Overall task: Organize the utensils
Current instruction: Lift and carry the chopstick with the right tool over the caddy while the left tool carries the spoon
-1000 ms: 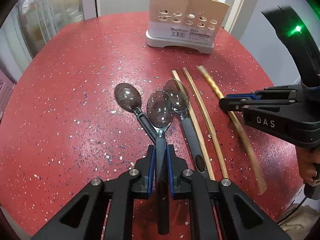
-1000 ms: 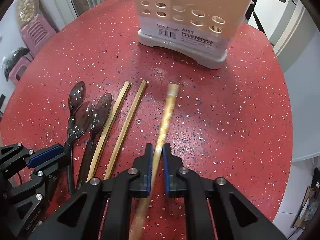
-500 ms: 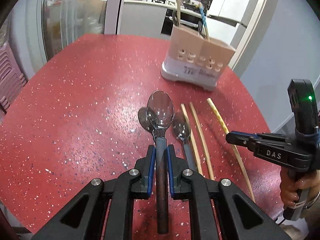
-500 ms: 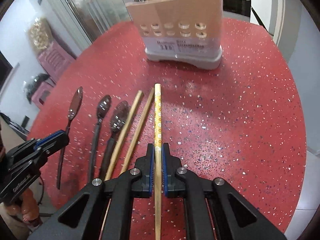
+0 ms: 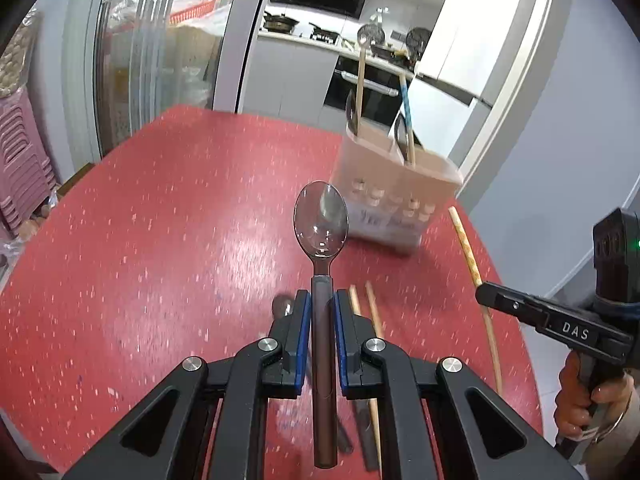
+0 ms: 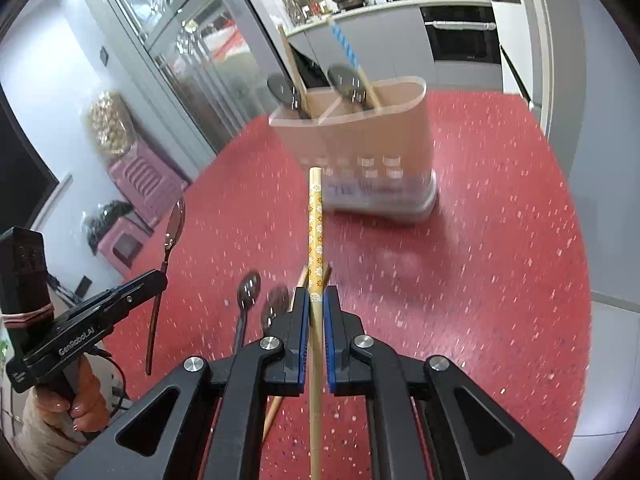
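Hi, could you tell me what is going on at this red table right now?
A person is sorting utensils with a handheld gripper in each hand. The left gripper is clamped on the dark handle of a spoon, held above the red table. The right gripper is shut on a flower-patterned chopstick, also held off the surface. Both point toward the beige utensil holder, which already holds some spoons and sticks. Two spoons and two plain wooden chopsticks lie on the table.
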The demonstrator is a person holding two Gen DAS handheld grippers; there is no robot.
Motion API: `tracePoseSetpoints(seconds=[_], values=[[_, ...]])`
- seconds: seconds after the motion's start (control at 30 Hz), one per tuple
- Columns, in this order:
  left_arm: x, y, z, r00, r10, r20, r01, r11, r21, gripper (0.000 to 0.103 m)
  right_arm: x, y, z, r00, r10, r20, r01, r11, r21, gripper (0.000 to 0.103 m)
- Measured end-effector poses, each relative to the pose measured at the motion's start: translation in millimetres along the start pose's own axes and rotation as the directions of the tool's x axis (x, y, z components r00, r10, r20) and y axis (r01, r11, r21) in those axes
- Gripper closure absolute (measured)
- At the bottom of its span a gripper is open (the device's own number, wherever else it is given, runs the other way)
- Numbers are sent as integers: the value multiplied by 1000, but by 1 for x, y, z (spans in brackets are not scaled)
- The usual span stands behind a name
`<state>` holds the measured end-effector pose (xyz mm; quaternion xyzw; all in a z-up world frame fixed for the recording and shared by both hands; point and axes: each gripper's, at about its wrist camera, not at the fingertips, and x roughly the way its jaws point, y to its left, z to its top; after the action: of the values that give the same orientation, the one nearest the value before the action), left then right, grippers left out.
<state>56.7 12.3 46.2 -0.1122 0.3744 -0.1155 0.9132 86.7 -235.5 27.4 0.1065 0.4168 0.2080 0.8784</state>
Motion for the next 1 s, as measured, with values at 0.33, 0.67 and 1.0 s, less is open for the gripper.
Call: tracePoseSetpoints(seconds=[0.33,0.67,1.0], values=[[6,-24,65,994,-35,102,32,999,40,66,-28,-1,58,990,-22,136,23,1000,-5,95],[21,-44,126,974,-66,218,59,998,36,66,-38,-6,125,964,-46,263,48,999,-1,95],[61,-49,170,949,-79,307,90,996,-25,66,-31,-10,182,909,-51,414,52,999,10,95]])
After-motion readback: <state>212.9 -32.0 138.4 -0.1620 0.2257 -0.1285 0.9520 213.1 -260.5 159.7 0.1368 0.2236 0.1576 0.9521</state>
